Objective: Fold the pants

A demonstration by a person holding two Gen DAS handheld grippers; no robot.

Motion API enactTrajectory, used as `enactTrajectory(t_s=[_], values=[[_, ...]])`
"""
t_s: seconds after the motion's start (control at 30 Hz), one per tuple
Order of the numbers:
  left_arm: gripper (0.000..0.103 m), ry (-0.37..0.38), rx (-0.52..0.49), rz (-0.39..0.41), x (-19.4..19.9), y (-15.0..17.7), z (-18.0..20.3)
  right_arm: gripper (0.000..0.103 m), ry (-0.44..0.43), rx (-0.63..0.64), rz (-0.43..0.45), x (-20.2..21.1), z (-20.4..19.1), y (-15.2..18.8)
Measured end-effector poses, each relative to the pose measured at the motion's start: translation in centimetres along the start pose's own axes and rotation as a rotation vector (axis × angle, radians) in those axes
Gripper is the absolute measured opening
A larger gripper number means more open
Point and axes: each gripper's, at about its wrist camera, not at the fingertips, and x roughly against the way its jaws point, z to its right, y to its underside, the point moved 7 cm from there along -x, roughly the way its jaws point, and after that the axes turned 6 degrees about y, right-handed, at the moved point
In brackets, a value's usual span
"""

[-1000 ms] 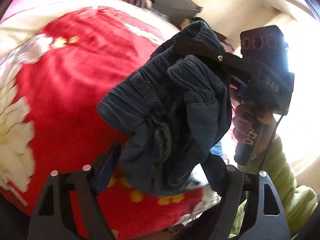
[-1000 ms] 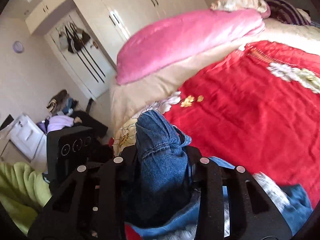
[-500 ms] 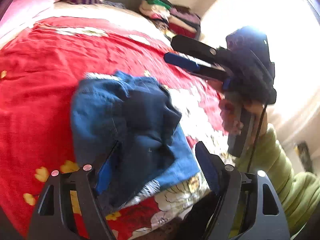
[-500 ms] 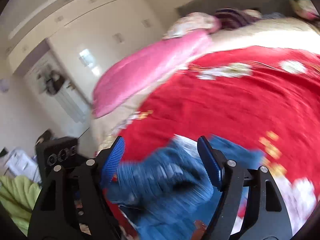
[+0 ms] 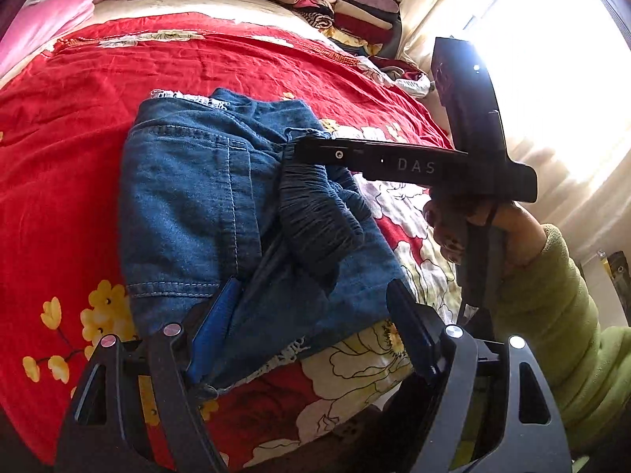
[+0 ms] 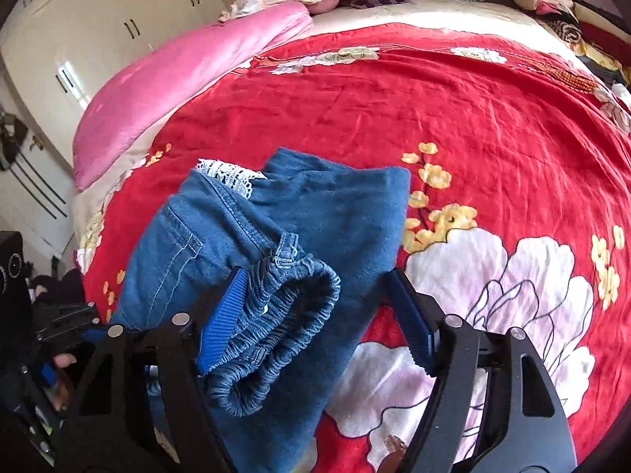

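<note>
A red floral bedspread (image 6: 434, 90) with white and yellow blossoms spreads ahead of and beneath both grippers. A glossy pink quilt (image 6: 177, 75) lies beyond, to the front-left of the right gripper. A stack of folded clothes (image 5: 339, 4) sits far ahead. White wardrobe doors (image 6: 90, 23) stand far left.

The folded jeans (image 6: 315, 228) run off the picture's bottom edge, their near end hidden beneath the right gripper (image 6: 315, 315).

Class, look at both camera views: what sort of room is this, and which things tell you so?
Most likely a home bedroom: a bed with a red floral bedspread, a pink quilt along its edge, and a cream built-in wardrobe. Folded clothes are stacked by the window.
</note>
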Motion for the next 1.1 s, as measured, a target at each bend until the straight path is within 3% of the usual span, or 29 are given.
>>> enactTrajectory(t_s=[0.1,0.17,0.4,0.67,0.87,1.1], values=[[0.077,-0.014,-0.005,0.016,1.5,0.3,0.9,0.067,-0.022,0.014,0.065,1.7,-0.3,-0.2],[0.084,-0.03,-0.006,0.035,2.4,0.1,1.2,0.068,-0.031,0.012,0.125,3.5,-0.3,-0.4],[0.095,-0.088,-0.013,0.099,5.4,-0.8,0.6,0.081,-0.029,0.01,0.269,8.4,-0.5,-0.6],[0.098,-0.127,-0.002,0.119,6.3,-1.3,-0.3,0.089,-0.03,0.041,0.391,13.3,-1.6,0.8],[0.098,-0.16,0.002,0.134,6.7,-2.0,-1.4,0.091,-0.048,0.154,0.403,15.0,-4.2,3.2],[0.098,-0.2,0.052,0.131,6.4,-3.5,-4.3,0.091,-0.029,0.345,0.332,13.9,-8.7,6.5]])
